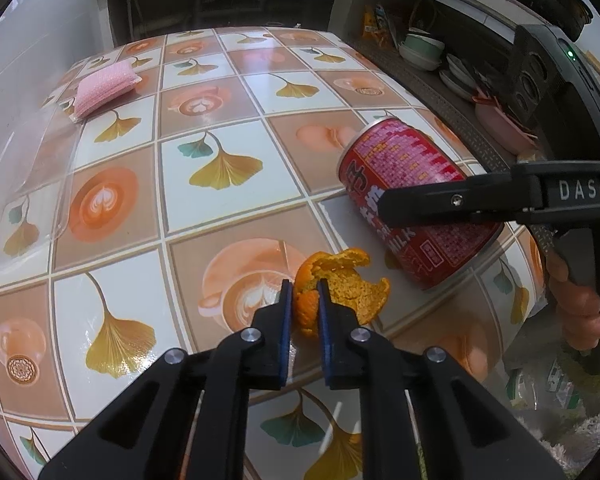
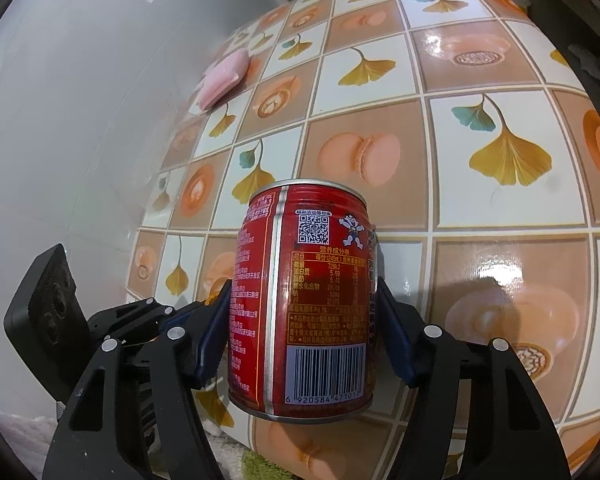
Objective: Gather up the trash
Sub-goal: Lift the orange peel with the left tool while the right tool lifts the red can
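Presently the left gripper (image 1: 304, 284) jaws are clamped on the orange peel (image 1: 340, 284) at bench level, the right gripper (image 2: 302, 300) (jaws wide) grips the red can (image 2: 300, 300) across its long axis.

The left tongs (image 1: 305, 286) cover the near part of the orange peel (image 1: 342, 284). The right tongs (image 1: 384, 200) cross the red can (image 1: 404, 184), hiding a band of its label. Between the right tongs, the can hides the desk (image 2: 480, 92) behind it. Shelf items (image 1: 424, 50) beyond are too small to identify.
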Demonstrator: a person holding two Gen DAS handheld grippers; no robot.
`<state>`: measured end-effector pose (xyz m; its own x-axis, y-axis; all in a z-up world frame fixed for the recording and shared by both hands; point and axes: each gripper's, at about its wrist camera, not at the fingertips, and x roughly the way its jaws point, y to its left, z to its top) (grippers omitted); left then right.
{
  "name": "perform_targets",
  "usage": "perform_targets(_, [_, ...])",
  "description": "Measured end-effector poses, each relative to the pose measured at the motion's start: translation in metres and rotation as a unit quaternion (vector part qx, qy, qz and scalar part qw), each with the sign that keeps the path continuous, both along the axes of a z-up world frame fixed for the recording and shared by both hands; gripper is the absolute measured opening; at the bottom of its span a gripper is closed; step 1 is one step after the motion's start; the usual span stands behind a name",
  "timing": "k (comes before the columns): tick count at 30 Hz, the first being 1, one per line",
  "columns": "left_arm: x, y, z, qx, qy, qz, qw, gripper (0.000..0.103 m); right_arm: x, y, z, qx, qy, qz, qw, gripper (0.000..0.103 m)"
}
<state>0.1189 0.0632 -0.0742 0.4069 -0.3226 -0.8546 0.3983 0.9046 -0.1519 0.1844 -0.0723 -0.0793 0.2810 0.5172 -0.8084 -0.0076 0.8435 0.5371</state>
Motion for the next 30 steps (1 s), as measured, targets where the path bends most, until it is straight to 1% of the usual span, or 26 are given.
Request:
perform_targets(18, [-0.001,-0.003,0.004,-0.011,-0.001,0.001,0.9999,0.009,-0.007,-0.009,0.006,0.008,-0.011,-0.012,1.000,0.062])
perform_targets(30, [-0.004,-0.009,0.011,-0.008,-0.013,-0.002,0.9999,0.009,-0.014,-0.017,0.013,0.012,-0.022,-0.020,0.999,0.062])
